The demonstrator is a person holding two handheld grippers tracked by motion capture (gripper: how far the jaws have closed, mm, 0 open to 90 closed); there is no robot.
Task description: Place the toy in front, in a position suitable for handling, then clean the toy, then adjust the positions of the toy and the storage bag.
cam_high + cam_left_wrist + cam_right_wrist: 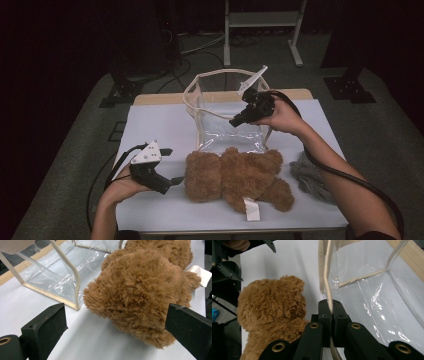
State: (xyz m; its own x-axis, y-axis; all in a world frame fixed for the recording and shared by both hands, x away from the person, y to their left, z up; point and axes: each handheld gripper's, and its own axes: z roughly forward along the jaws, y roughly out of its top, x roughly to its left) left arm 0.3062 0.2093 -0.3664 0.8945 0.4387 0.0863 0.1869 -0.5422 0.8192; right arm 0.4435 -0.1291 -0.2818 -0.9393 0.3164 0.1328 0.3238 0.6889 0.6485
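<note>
A brown teddy bear [235,178] lies on its side on the white-covered table, in front of a clear plastic bag [227,122] with cream trim. My right gripper [235,121] is above the bag's near edge, shut on the bag's cream rim cord [327,277]; the cord runs between the closed jaws. The bear's head [270,306] sits just left of those jaws. My left gripper [171,165] stands open at the bear's left end, and the bear's head [140,292] lies between and beyond its two jaws without touching them.
A grey cloth [312,175] lies at the table's right front. A white tag [251,209] sticks out from the bear toward the front edge. A white frame stand [262,22] and dark stands are on the floor behind the table.
</note>
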